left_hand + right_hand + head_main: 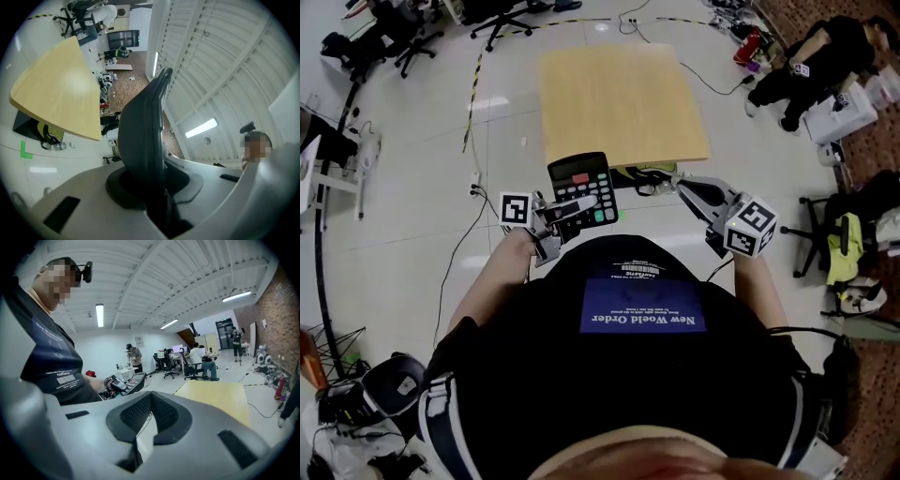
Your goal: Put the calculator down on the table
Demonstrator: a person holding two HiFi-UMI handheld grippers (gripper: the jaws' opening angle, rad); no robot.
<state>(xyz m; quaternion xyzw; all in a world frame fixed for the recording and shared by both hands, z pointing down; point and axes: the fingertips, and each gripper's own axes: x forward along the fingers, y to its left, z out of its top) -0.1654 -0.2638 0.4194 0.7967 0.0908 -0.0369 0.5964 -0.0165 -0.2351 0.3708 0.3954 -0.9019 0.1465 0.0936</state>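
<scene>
Your left claw (577,207) pinches the calculator (579,180) at the near edge of the desk (619,98); your right claw (681,184), pressed together, hangs to its right.

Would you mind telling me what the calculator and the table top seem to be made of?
The calculator looks like black plastic, matt to satin: a moulded shell with grey, red and green keys. The table top looks like pale wood or wood-look laminate, smooth with a soft sheen; a faint glare lies on it. Solid wood or laminate cannot be told.
</scene>
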